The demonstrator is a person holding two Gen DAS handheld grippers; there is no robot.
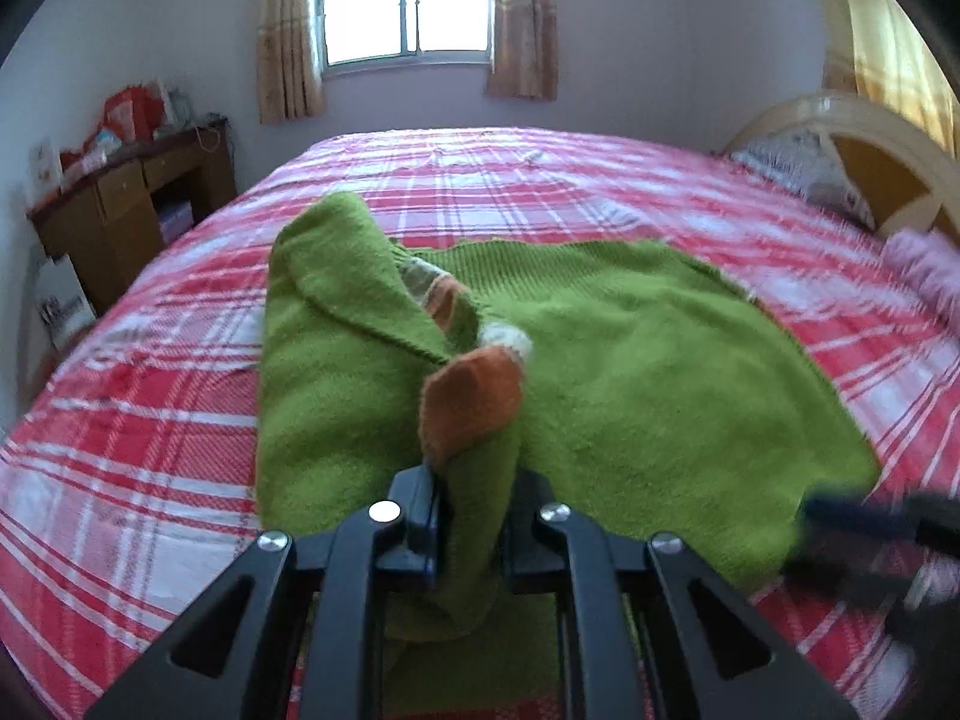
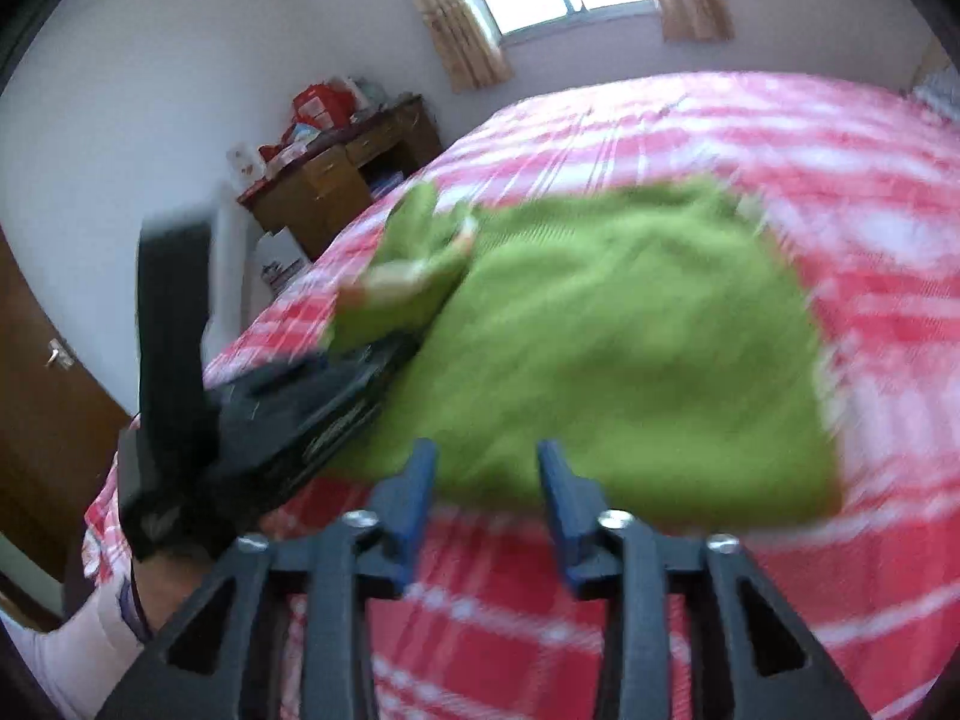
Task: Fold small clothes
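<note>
While left gripper [image 1: 474,498] pinches green sweater [image 1: 630,372], right gripper [image 2: 486,480] spread, empty, plaid bed [image 1: 150,450].

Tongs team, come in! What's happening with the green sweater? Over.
Left tongs clamped on green sweater sleeve. Right tongs open, empty. Sweater half folded on plaid bed. Nothing blocking.

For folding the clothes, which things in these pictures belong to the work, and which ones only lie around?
Belong to the work:
- green sweater, spread on the plaid bedcover
- left tool, shut on a fold of the sweater
- right tool, open, nothing between its fingers

Only lying around:
- wooden desk with red bags
- pillow
- curtains
</note>
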